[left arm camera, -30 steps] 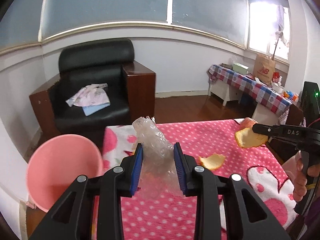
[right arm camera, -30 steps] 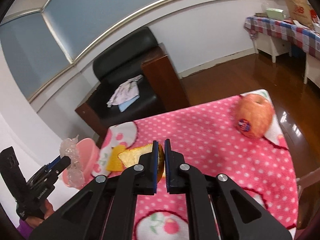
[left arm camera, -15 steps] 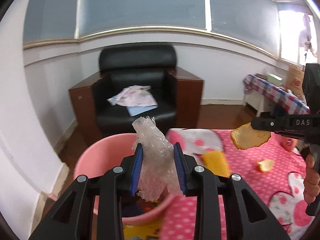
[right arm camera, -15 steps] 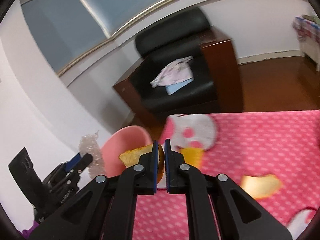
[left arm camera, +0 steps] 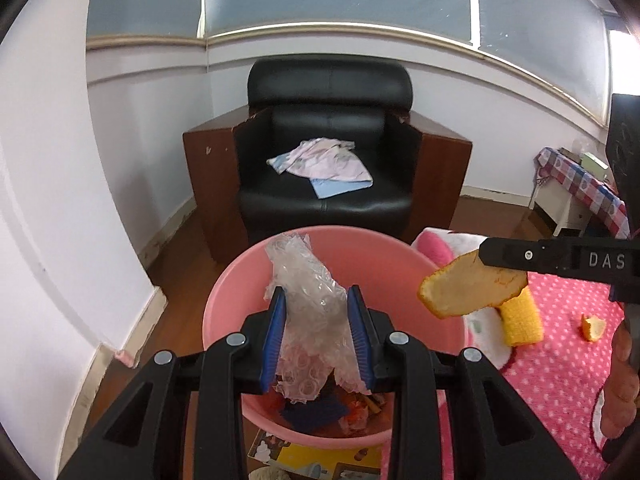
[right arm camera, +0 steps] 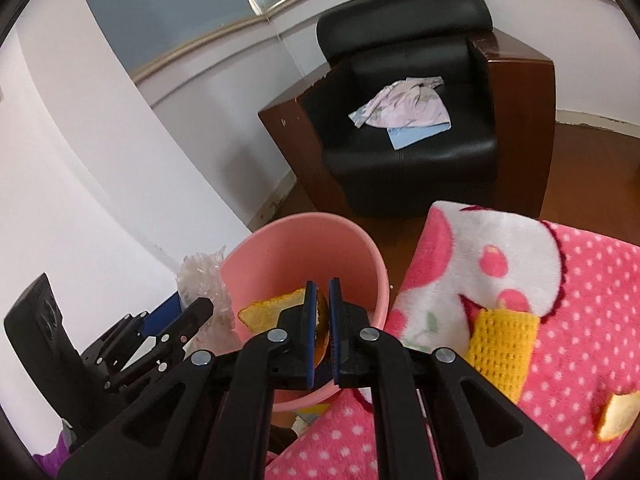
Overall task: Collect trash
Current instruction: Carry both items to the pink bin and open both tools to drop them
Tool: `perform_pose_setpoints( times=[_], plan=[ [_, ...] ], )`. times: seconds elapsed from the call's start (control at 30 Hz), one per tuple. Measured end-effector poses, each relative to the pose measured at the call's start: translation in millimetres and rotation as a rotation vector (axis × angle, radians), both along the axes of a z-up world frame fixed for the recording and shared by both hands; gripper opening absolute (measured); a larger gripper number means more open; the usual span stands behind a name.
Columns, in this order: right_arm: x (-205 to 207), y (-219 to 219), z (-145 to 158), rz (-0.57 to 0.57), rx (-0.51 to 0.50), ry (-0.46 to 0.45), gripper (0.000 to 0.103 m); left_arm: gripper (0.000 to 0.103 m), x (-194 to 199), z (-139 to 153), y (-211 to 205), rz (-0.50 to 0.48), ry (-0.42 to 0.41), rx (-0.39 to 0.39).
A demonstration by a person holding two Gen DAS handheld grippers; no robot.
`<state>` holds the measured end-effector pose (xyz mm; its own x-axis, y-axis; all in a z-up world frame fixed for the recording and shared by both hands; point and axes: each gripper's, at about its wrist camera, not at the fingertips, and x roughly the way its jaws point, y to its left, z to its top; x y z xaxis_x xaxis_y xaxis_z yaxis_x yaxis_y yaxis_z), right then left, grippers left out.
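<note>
**Two grippers hold trash over a pink bin**

White walls and a wooden floor frame the scene, with a black armchair [left arm camera: 328,160] against the far wall and a crumpled pale cloth [left arm camera: 320,162] on its seat.

At the left, the left gripper [left arm camera: 316,336] has its blue-padded fingers [left arm camera: 274,338] pressed onto a crumpled piece of clear plastic wrap [left arm camera: 310,304], pinching it from both sides. The wrap hangs directly above the open mouth of the pink bin [left arm camera: 236,280], which stands on the floor just beside the left edge of the table. Dark blue and orange scraps lie at the bottom of the bin; what they are is hard to tell.

To the right, the right gripper [right arm camera: 323,320] has its jaws nearly together, clamped on a piece of orange peel [left arm camera: 472,288]. The peel sits over the bin's right rim, pale inner side showing.

Farther right, a pink blanket with white dots [right arm camera: 580,280] covers the table. A yellow knitted patch [right arm camera: 500,344] shows near its left edge, and another orange peel scrap [right arm camera: 618,412] lies on the blanket toward the right.
</note>
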<state>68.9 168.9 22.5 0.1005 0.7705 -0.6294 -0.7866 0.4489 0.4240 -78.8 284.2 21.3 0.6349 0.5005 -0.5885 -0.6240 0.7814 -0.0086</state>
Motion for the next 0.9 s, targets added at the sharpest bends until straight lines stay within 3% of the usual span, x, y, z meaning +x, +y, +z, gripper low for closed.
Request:
perform_pose_setpoints(
  times=[0.57,0.67,0.73,0.9],
  plan=[
    [-10.2,35.4,-18.0,0.048,-0.091,-0.025,0.007,0.035,13.6,-23.7,14.7,0.047,0.071,-0.038],
    [-9.5,37.3,-17.5,0.053,-0.089,-0.022,0.013,0.041,13.3,-23.8,16.2,0.056,0.069,-0.048],
    [-9.8,37.4,-16.8,0.056,-0.085,-0.017,0.026,0.046,12.4,-22.5,15.5,0.059,0.067,-0.045],
    [-9.8,31.8,-11.5,0.049,-0.068,-0.02,0.032,0.052,9.8,-18.7,10.7,0.062,0.069,-0.028]
  ],
)
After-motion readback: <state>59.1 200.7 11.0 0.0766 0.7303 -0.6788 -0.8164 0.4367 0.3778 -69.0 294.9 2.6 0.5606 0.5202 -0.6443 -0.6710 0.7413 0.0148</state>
